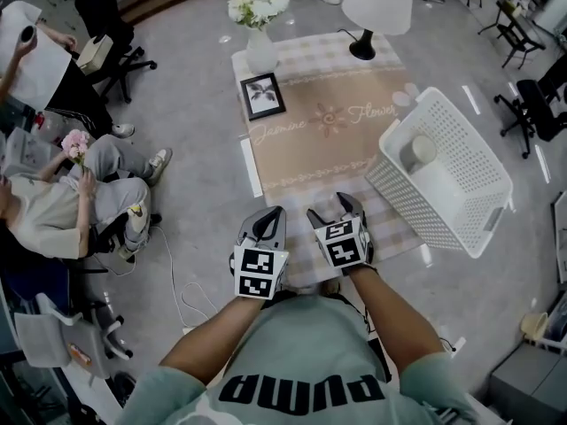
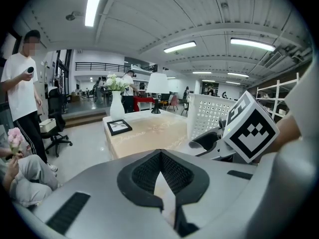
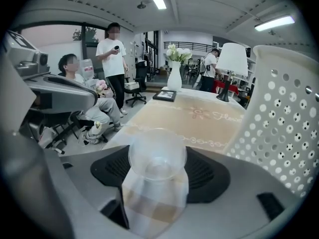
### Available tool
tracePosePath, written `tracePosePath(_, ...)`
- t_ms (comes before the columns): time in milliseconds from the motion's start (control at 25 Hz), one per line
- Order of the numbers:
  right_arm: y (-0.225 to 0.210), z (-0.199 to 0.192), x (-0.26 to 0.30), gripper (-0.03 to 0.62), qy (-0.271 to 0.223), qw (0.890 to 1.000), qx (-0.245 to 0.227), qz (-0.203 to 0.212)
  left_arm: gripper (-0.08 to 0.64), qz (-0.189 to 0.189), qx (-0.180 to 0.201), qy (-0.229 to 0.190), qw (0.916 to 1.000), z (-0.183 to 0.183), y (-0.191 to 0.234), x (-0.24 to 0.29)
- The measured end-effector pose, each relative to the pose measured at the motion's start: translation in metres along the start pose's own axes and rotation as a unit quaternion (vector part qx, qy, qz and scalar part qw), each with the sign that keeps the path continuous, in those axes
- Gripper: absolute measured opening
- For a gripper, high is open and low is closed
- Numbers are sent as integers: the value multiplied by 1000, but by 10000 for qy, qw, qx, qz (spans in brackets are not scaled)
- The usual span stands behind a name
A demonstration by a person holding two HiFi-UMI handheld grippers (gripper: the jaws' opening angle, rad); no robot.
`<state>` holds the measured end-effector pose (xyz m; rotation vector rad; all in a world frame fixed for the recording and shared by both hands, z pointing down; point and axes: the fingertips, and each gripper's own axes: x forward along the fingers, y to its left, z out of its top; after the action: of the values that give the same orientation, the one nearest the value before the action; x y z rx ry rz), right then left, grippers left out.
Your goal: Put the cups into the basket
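— Grey left gripper [image 1: 268, 220] first: what is it doing?

— Nothing, by the look of it. Its jaws are pressed together with no object between them. Its own view shows only a sliver of the checked tablecloth [image 1: 330, 122] past the pads. It hovers low over the near edge of the table, just beside the right gripper [image 1: 337, 209].

— And that one?

— It is pinching a clear plastic cup [image 3: 156, 183] between its pads. Which end of the cup faces forward is hard to tell.

— Where does the cup go?

— Into the white perforated basket [image 1: 474, 162], which sits tilted at the table's right edge. Another cup [image 1: 418, 151] lies inside it. In the right gripper view the basket wall rises just to the right of the held cup.

— How should the step be done well?

— My judgement is to keep the squeeze light, since thin plastic may buckle. Carry the cup rightward over the rim and lower it inside beside the other cup. Only then spread the jaws. The tilted basket could shift if bumped, so the gripper should clear its edge cleanly.

— How are the arms held?

— The left forearm [image 1: 213, 343] and right forearm [image 1: 399, 317] are bare and reach forward from the chest. They angle slightly inward, with the grippers side by side and their marker cubes facing up.
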<state>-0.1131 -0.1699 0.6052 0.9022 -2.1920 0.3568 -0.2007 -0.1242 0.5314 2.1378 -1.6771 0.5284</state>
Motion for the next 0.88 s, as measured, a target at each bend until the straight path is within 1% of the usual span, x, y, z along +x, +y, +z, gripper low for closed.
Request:
tracePosePath(240,3,16,-21,336,-326,9994,99,-74,2,-133,37,-79,9999,7,-6,0)
tracePosePath(440,4,37,-56,333,-627,9973,307,-225,2,-363,60,-236,9990,20,-16,-4)
tracePosePath(640,8,55,-90,333,-920,9943,417,-344,3,-549,150,-330,9978,32,-25,-10)
tracePosePath(880,2,59,-127,331,-1076,9898,628,-688,2,-906,316,-441,9944,48,-45,-16)
